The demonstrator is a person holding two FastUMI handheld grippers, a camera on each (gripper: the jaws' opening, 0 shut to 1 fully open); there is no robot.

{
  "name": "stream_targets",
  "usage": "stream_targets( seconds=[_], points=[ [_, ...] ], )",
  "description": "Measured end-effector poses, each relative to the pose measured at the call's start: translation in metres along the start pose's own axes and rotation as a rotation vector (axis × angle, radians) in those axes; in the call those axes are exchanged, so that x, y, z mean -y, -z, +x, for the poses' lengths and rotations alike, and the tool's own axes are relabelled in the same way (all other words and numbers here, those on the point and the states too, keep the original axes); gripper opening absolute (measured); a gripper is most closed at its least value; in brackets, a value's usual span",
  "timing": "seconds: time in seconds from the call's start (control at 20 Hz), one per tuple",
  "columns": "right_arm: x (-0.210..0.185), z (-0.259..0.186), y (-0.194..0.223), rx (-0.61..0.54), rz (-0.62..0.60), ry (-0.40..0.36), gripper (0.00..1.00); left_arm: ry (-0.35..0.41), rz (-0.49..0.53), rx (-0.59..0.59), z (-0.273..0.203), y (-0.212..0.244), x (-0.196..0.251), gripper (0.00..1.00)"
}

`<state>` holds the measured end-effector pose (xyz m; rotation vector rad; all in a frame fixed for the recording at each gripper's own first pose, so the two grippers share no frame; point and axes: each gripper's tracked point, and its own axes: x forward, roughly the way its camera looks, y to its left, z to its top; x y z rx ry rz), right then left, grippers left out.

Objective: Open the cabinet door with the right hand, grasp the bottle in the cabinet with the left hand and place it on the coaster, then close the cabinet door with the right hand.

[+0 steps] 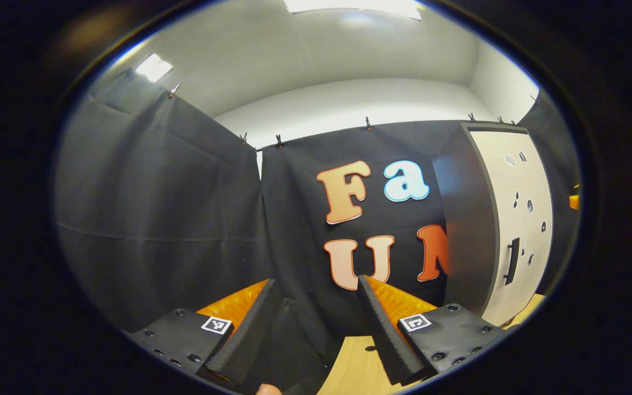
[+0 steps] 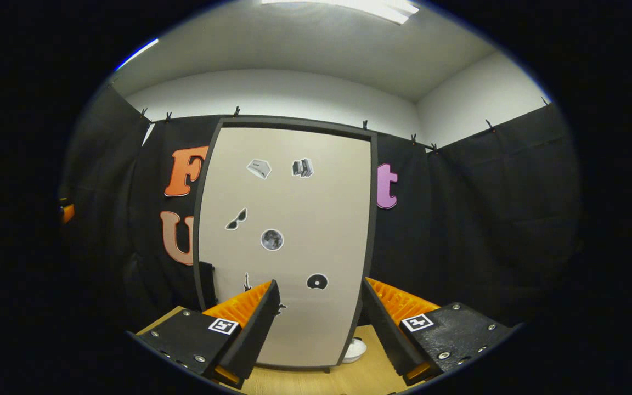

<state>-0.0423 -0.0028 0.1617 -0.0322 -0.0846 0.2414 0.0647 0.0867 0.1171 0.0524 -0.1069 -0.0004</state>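
Right gripper view: right tool (image 2: 319,302) spread; cabinet door (image 2: 288,219) closed, coaster (image 2: 354,351) seemingly half-hidden.

No readable text; cabinet door (image 2: 286,241) carries picture stickers only.

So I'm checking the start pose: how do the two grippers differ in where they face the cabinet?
The right gripper faces the cabinet door squarely; the left gripper faces the cloth wall, with the cabinet off to its side. The door handle lies far from the left gripper, but close beside the right gripper's fingers. Both have their jaws open and empty above the wooden table.
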Motion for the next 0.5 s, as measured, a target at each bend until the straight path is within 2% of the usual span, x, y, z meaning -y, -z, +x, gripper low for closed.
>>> stream_targets(
  seconds=[0.15,0.5],
  points=[
    [0.003,-0.013,-0.007,0.009,0.013,0.004,0.92,0.049,-0.065,-0.013,0.0,0.002,0.012,0.95],
    [0.004,-0.029,-0.008,0.013,0.025,0.005,0.92,0.075,-0.11,-0.024,-0.004,-0.003,0.01,0.95]
  ],
)
